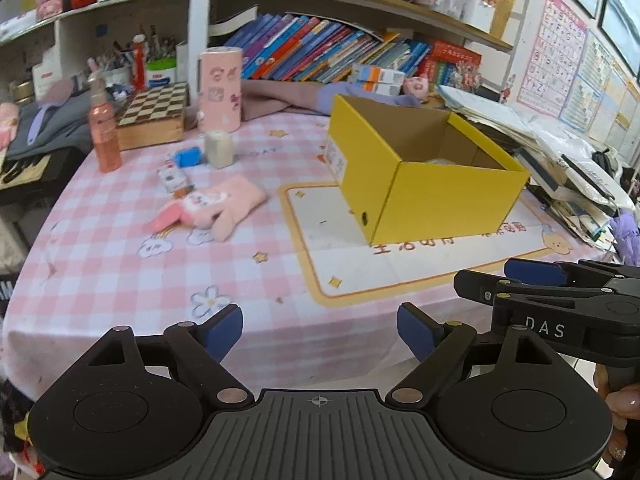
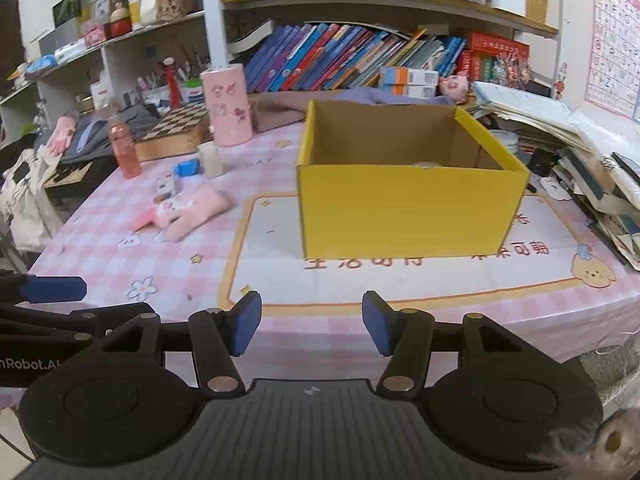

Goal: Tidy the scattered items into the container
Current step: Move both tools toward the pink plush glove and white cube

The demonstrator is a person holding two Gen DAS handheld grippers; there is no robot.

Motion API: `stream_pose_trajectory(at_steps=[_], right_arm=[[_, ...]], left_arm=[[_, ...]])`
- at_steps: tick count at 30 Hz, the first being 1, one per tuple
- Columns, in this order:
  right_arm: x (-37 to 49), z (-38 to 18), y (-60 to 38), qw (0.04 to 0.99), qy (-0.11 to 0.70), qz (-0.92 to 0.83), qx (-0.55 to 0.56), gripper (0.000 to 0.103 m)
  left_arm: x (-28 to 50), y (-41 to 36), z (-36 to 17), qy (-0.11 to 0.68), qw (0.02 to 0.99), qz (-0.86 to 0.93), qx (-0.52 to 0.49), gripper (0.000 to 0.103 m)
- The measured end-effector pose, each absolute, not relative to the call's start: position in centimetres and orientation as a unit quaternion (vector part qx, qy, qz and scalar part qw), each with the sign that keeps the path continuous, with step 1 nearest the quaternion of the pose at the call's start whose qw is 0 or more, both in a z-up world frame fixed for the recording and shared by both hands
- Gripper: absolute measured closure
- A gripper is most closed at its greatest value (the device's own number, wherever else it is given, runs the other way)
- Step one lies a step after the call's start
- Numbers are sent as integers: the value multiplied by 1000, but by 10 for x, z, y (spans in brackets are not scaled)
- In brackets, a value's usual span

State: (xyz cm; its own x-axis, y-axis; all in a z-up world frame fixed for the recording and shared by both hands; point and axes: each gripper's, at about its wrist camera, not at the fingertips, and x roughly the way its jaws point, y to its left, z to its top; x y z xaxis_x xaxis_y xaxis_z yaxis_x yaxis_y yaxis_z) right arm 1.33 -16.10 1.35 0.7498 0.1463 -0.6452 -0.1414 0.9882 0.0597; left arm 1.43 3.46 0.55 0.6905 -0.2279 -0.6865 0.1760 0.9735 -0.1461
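Both grippers were held low over the near edge of the table, each seen at the bottom of its own view. Left gripper: its blue pads were spread wide, with nothing between them but checked cloth. Right gripper: its pads were parted less widely, and nothing was gripped there either. In the left view the right gripper was also seen side-on at the lower right, with part of a hand below it.

Beyond the pads a pink checked tablecloth was spread, with a white, yellow-bordered mat lying on it. On the mat a yellow box was standing open, at centre right in both views; something pale was glimpsed low inside it but could not be made out.

Left of the box, well apart from it, the scattered items were lying: a pink glove flat on the cloth, a small printed packet just behind it, then a blue eraser-like block and a white roll standing upright beside it. Farther left an orange bottle was standing, with a chessboard box behind it and a pink cylinder to its right.

At the back, shelves of leaning books were seen, and a stack of papers was piled at the right edge.
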Motion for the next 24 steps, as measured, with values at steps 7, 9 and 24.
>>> stream_pose_trajectory(at_steps=[7,9,24], right_arm=[[17,14,-136,930,347,118,-23,44],[20,13,-131,928,349,126,-26,43],[86,3,-88,910,358,205,-40,36]], left_arm=[[7,58,4,379,921,-70,-60,15],[6,62,4,379,921,-61,-62,15],[41,97,-4,393,916,17,-78,15]])
